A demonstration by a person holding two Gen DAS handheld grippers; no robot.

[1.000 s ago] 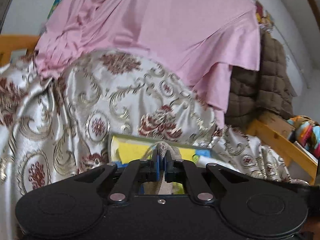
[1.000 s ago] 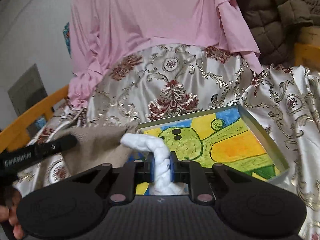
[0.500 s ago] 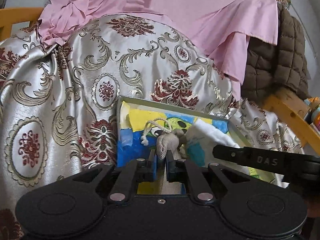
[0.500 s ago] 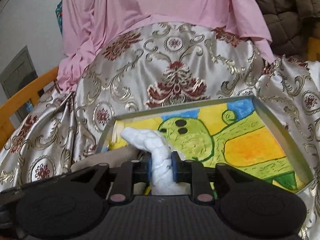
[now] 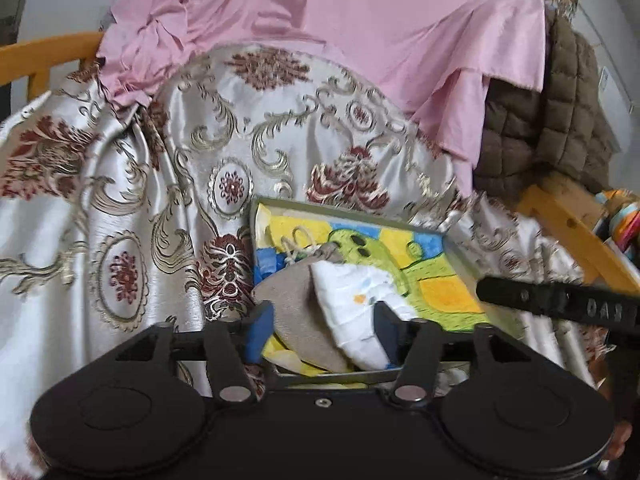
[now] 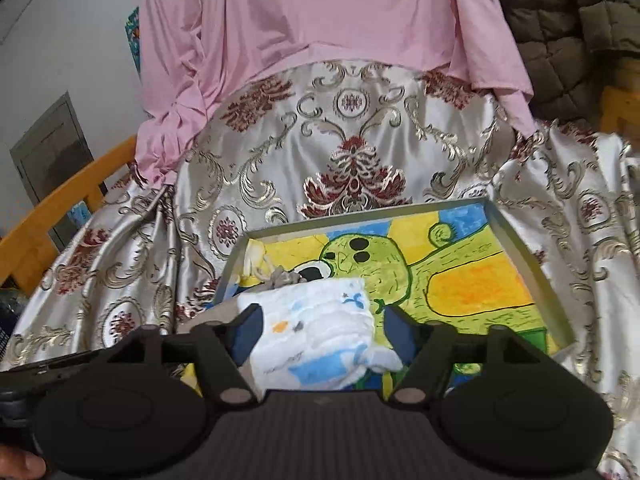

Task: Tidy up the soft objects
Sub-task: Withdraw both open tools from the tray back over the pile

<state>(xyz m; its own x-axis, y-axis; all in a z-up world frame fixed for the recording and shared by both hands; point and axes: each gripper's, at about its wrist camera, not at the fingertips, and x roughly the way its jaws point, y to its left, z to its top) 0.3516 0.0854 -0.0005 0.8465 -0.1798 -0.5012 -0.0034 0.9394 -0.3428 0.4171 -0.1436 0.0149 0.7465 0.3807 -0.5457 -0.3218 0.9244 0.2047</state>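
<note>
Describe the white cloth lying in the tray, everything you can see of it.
The white cloth is a soft, folded piece of fabric, ridged like terry, with pale blue patches and small orange, grey and blue marks. It lies loosely bunched in the near left part of the tray, over the painted green figure. Its left edge overlaps the grey drawstring pouch beside it. The right gripper is open with its fingers either side of the cloth; whether they touch it is unclear.

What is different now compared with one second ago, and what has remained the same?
Both grippers let go. The left gripper opened and released the beige drawstring pouch; the right gripper opened and released the white cloth. Both items now lie in the painted tray. The tray, patterned satin cover and pink cloth stayed as they were.
</note>
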